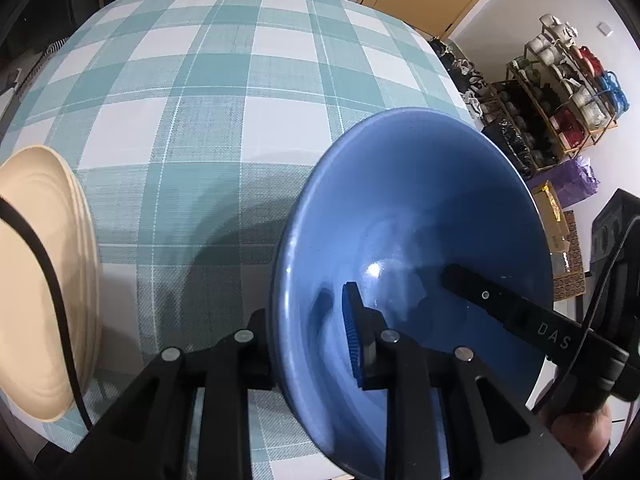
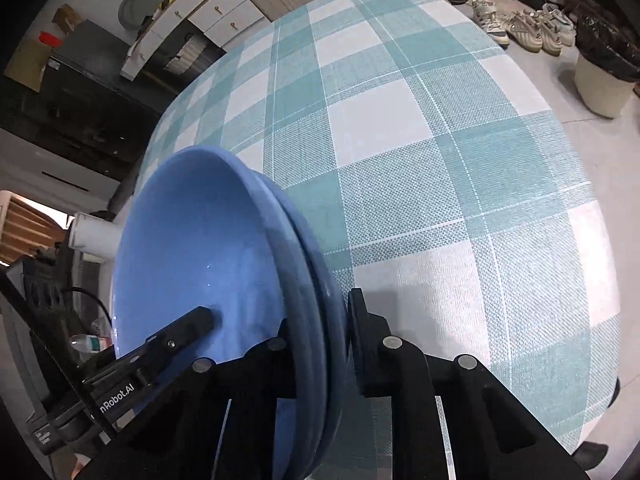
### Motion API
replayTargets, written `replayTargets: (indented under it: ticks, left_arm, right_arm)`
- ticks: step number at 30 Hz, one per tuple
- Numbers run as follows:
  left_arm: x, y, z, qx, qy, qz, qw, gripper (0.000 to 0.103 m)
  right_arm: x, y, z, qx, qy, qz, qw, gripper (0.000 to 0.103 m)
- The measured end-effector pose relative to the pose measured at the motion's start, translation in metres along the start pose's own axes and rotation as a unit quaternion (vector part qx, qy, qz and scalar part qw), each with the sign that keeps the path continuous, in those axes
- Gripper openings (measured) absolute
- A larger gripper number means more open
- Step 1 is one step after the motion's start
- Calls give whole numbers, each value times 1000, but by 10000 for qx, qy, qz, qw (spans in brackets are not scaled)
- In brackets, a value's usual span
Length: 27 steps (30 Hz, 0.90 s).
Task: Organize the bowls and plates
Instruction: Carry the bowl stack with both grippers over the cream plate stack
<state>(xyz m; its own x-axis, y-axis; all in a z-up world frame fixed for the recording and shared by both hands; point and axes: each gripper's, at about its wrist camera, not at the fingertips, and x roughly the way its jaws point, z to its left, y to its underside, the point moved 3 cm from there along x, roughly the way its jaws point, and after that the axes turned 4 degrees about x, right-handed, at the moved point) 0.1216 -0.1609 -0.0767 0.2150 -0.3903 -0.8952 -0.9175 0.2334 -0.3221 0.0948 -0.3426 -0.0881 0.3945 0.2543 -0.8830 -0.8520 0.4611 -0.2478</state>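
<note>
— So, how do the two claws stand?

— Both are clamped on the blue bowls. The left gripper (image 1: 316, 332) has its jaws closed on the near left rim: one finger with a ribbed blue pad (image 1: 354, 336) sits inside the top bowl (image 1: 420, 208), the other outside the wall. The right gripper (image 2: 320, 344) bites the opposite rim, one finger inside, the other (image 2: 362, 332) outside against the wall.

— One bowl or more?

— Seen from the right wrist, two blue rims lie nested one in the other, so it is a stack of at least two bowls (image 2: 192, 240). Each camera also catches the other gripper's finger reaching into the bowl, black against the blue.

— Where is the stack?

— At the near part of the table, over the teal and white checked tablecloth (image 1: 224, 92). Whether the bottom touches the cloth I cannot tell; the rim hides it.

— Anything else on the table?

— A cream plate (image 1: 44, 280) with ringed ridges lies to the left of the bowls, apart from them, with a black cable (image 1: 48, 272) crossing in front of it.

— And beyond?

— A rack of shoes (image 1: 560, 92) by the wall, more shoes on the floor (image 2: 520, 24), and a bin with a black liner (image 2: 604, 76).
</note>
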Motion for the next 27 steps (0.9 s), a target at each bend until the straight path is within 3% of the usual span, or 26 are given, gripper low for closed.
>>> replayTargets:
  ticks: [18, 27]
  left_arm:
    - [-24, 2, 21, -313, -35, -108, 9994, 24]
    - [-64, -4, 47, -423, -192, -364, 9983, 24]
  right_arm:
    - [-12, 0, 31, -74, -54, -118, 9999, 14]
    - [-24, 0, 82, -290, -192, -153, 9993, 14]
